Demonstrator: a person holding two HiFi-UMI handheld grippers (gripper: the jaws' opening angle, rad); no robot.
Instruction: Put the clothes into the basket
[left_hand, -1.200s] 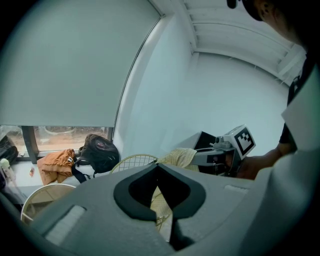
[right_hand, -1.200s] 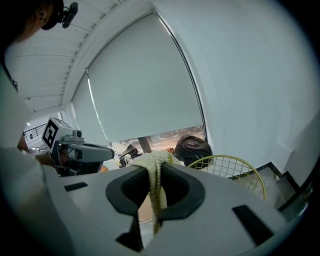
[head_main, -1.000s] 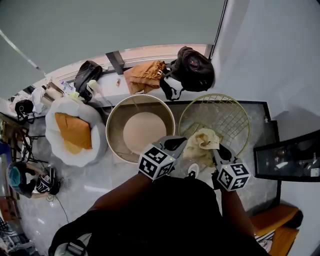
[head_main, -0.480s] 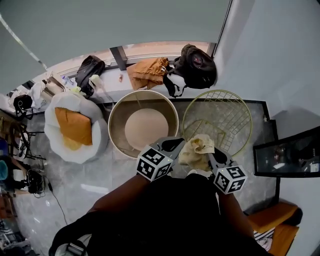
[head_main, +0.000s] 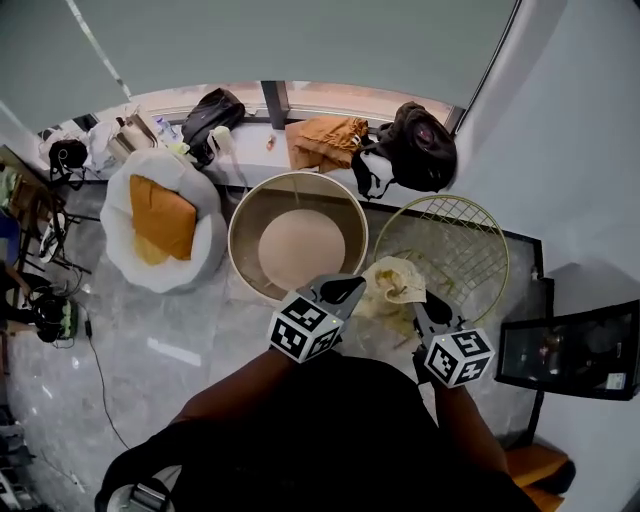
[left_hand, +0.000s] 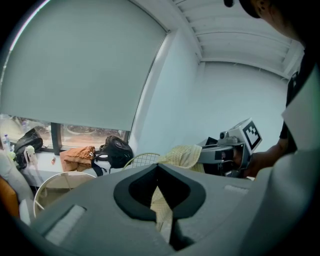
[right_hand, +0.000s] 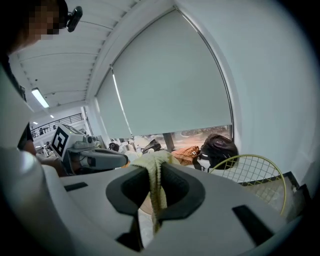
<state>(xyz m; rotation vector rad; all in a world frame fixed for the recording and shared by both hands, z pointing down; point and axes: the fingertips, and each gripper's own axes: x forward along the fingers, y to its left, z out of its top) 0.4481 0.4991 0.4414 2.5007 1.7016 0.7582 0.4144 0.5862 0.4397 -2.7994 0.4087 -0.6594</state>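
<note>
A pale yellow cloth (head_main: 392, 283) hangs bunched between my two grippers, above the near left rim of the gold wire basket (head_main: 455, 245). My left gripper (head_main: 350, 291) is shut on one end of the cloth (left_hand: 182, 156), which runs down between its jaws. My right gripper (head_main: 416, 303) is shut on the other end of the cloth (right_hand: 152, 167), which drapes over its pads. From each gripper view I see the other: the right gripper (left_hand: 232, 150) and the left gripper (right_hand: 87, 155). The wire basket (right_hand: 255, 172) looks empty.
A round beige tub (head_main: 297, 245) stands left of the wire basket. Further left is a white bag with an orange cushion (head_main: 160, 220). An orange garment (head_main: 325, 140) and a black backpack (head_main: 425, 148) lie on the window sill. A dark glass cabinet (head_main: 565, 350) is at the right.
Both grippers have moved together with the cloth still clamped between them, shifting slightly left against the wire basket's rim. The head view has swung, so the floor items now sit further right.
</note>
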